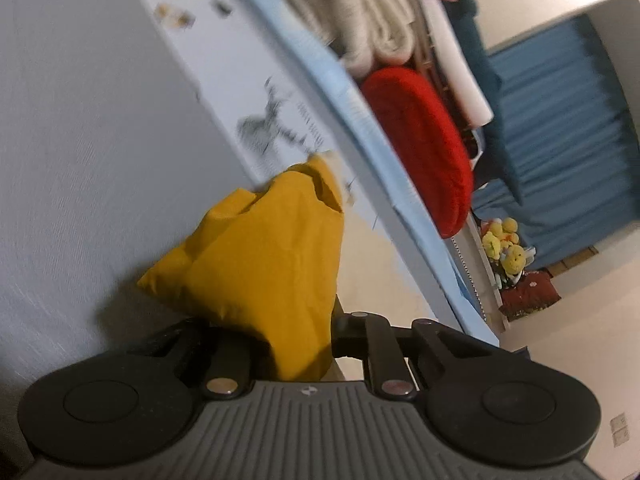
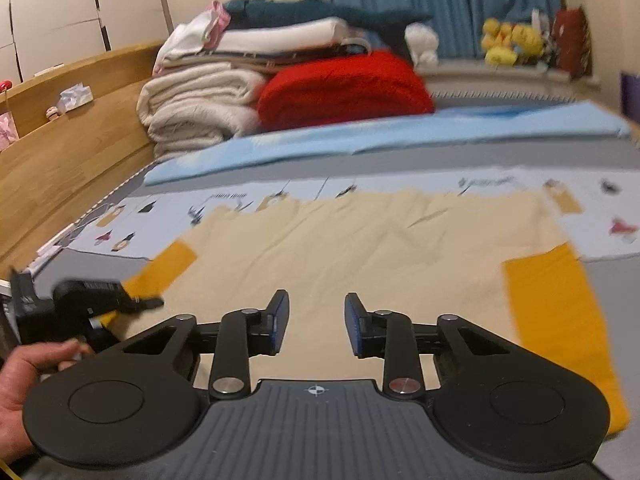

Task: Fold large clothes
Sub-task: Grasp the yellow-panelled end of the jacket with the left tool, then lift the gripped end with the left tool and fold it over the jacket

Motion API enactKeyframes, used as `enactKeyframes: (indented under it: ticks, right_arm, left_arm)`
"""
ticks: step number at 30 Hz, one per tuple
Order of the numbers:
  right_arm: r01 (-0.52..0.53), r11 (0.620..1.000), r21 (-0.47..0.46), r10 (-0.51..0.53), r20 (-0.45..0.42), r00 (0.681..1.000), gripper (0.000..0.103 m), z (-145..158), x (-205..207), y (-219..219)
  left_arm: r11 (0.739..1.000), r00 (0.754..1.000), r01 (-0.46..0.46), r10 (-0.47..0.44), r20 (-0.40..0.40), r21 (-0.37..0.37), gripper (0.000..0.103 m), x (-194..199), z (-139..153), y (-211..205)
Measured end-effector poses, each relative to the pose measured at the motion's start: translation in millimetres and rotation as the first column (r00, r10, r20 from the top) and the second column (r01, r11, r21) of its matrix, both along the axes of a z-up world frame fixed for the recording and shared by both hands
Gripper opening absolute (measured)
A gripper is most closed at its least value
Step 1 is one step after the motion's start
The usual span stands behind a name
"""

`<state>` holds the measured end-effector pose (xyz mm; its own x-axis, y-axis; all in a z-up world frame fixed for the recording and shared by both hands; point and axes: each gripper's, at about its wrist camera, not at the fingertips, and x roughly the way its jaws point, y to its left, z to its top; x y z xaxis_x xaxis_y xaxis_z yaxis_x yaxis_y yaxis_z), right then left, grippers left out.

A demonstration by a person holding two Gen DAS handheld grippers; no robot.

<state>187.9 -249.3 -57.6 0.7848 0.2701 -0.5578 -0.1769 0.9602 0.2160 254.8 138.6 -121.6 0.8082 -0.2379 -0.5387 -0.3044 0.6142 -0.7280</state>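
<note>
My left gripper [image 1: 280, 344] has its jaws clamped on a bunched mustard-yellow sleeve [image 1: 260, 264] of the garment, the cloth gathered into a lifted fold that rises from between them. My right gripper [image 2: 317, 324] has its jaws parted with nothing between them, the blue pads clear of the fabric and poised above the garment's near part.

The garment [image 2: 360, 248], a large cream shirt with mustard-yellow sleeves, lies spread flat on the bed [image 2: 624, 280]; all places that follow are given relative to it. Its other yellow sleeve [image 2: 560, 320] lies flat at its right side in the right wrist view. At its left edge in that view, the left gripper appears, held by a hand [image 2: 24, 376]. Beneath it lies a pale printed sheet [image 2: 440, 186]. Beyond its far edge runs a light blue pad [image 2: 400, 132], and past that a stack of folded bedding: a red blanket [image 2: 344, 84], a cream blanket [image 2: 192, 108], with white and teal items on top. Farther back hang blue curtains [image 2: 460, 0], with yellow plush toys [image 2: 508, 42] below them. A wooden bed frame [image 2: 72, 144] stands to its far left.
</note>
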Motion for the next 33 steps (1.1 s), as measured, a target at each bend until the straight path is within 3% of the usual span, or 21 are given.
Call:
enactKeyframes:
  ticks: [4,6,8,10,12,14,15,16,18,20,23,25,30,33]
  right_arm:
    - [-0.020,0.999,0.044,0.023,-0.077,0.997,0.024,-15,20,28]
    - [-0.042,0.994,0.099,0.055,-0.134,0.989,0.019,-24,30,43]
    - [-0.093,0.983,0.155,0.127,-0.230,0.965,0.019,-39,42,61]
    - [-0.129,0.979,0.161,0.180,-0.363,0.914,0.019,-67,54,85]
    - [-0.136,0.978,0.156,0.192,-0.440,0.877,0.017,-88,59,104]
    - [-0.143,0.983,0.119,0.181,-0.441,0.879,0.016,-92,60,115]
    - [-0.150,0.983,0.102,0.180,-0.434,0.883,0.016,-90,59,118]
    - [-0.152,0.984,0.098,0.179,-0.429,0.885,0.016,-88,57,119]
    - [-0.144,0.984,0.106,0.175,-0.401,0.899,0.016,-77,51,114]
    - [-0.132,0.988,0.081,0.151,-0.310,0.939,0.017,-57,40,100]
    - [-0.089,0.995,0.055,0.096,-0.140,0.985,0.017,-19,22,69]
    - [-0.026,0.999,0.044,0.027,-0.021,0.999,0.017,6,7,40]
    - [0.166,0.986,0.019,-0.166,0.181,0.969,0.017,49,-40,-38]
    - [0.258,0.966,0.029,-0.258,0.227,0.939,0.017,59,-67,-79]
  left_arm:
    - [0.988,0.999,0.040,-0.039,-0.016,0.146,0.016,-12,51,22]
    - [0.958,0.994,0.107,-0.102,-0.034,0.264,0.016,-16,76,32]
    - [0.930,0.984,0.180,-0.168,-0.066,0.322,0.016,-15,90,40]
    - [0.900,0.970,0.242,-0.219,-0.106,0.362,0.016,-13,92,42]
    - [0.849,0.955,0.297,-0.270,-0.124,0.437,0.017,-14,87,37]
    - [0.813,0.951,0.305,-0.290,-0.109,0.496,0.017,-19,79,34]
    - [0.805,0.951,0.305,-0.288,-0.113,0.509,0.017,-21,74,33]
    - [0.814,0.954,0.297,-0.277,-0.116,0.499,0.017,-21,71,34]
    - [0.839,0.959,0.278,-0.273,-0.081,0.468,0.017,-21,73,34]
    - [0.827,0.960,0.268,-0.275,-0.059,0.494,0.017,-22,77,28]
    - [0.803,0.950,0.280,-0.310,-0.032,0.527,0.017,-23,87,3]
    - [0.760,0.933,0.298,-0.361,-0.006,0.577,0.017,-26,95,-25]
    - [0.680,0.867,0.355,-0.496,0.046,0.641,0.016,-35,107,-106]
    - [0.628,0.811,0.401,-0.581,0.060,0.667,0.016,-41,109,-160]
